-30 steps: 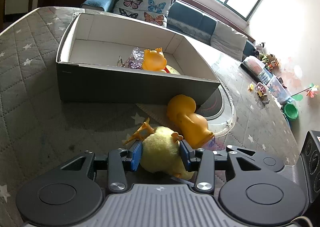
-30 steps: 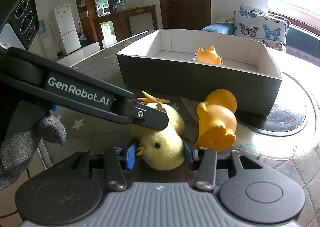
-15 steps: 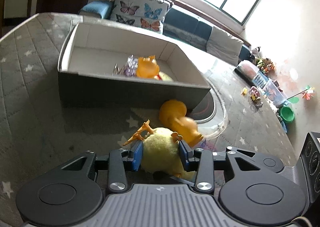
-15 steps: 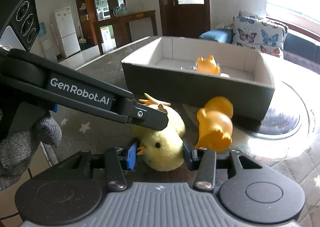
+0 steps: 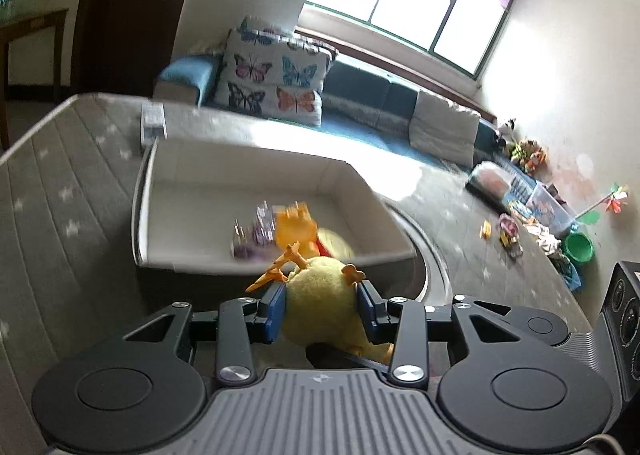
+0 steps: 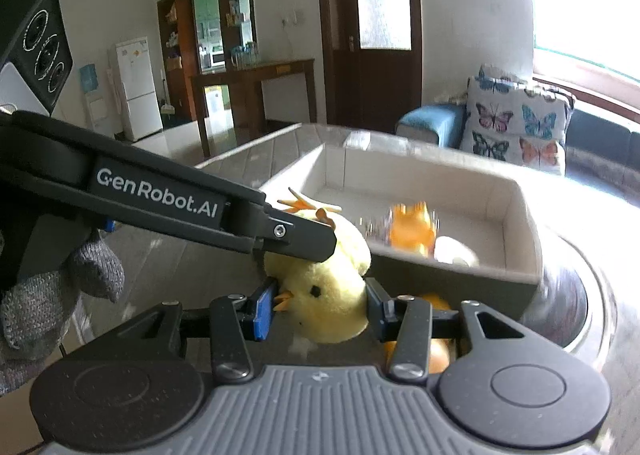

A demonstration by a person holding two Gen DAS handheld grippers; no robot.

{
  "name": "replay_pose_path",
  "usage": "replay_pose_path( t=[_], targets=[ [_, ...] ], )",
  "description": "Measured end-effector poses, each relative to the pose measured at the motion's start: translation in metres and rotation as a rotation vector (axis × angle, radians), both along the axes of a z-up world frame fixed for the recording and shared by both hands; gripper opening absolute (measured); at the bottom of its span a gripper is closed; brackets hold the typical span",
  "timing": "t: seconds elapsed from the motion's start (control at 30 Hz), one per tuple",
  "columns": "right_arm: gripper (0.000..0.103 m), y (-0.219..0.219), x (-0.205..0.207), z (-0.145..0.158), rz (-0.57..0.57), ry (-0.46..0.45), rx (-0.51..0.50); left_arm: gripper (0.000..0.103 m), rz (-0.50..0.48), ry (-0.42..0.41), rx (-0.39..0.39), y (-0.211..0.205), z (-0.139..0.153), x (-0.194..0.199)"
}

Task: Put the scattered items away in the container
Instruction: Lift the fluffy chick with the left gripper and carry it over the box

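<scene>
L tongs [image 5: 322, 313]: clamped on chick [image 5: 320, 311] body, feet end | R tongs [image 6: 320, 311]: clamped on chick head [image 6: 324, 305], beak toward left pad | chick: held by both, in the air in front of box [image 6: 516, 275] near wall | box: on counter [image 5: 60, 215], orange toy [image 5: 294, 229] inside | background blurred

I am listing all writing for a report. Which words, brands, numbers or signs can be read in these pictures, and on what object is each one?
"GenRobot.AI": white letters on the side of the left gripper, seen from the right wrist camera.
Papers on the white fridge: too small to read.
Left wrist view: no readable text.
</scene>
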State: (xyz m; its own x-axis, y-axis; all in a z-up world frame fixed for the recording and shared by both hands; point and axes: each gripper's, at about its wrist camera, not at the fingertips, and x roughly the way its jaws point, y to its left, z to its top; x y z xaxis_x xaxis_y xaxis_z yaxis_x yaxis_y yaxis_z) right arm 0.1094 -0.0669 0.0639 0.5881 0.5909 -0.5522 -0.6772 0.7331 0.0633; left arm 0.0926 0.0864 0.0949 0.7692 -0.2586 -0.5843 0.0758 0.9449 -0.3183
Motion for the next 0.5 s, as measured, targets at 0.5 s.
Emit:
replay_pose_path(
  t=[0.5],
  targets=[
    [0.042,0.072,0.098,0.000,0.045,0.058,-0.004,0.039,0.048,0.081,0.051,0.051,-0.004,0.097]
  ],
)
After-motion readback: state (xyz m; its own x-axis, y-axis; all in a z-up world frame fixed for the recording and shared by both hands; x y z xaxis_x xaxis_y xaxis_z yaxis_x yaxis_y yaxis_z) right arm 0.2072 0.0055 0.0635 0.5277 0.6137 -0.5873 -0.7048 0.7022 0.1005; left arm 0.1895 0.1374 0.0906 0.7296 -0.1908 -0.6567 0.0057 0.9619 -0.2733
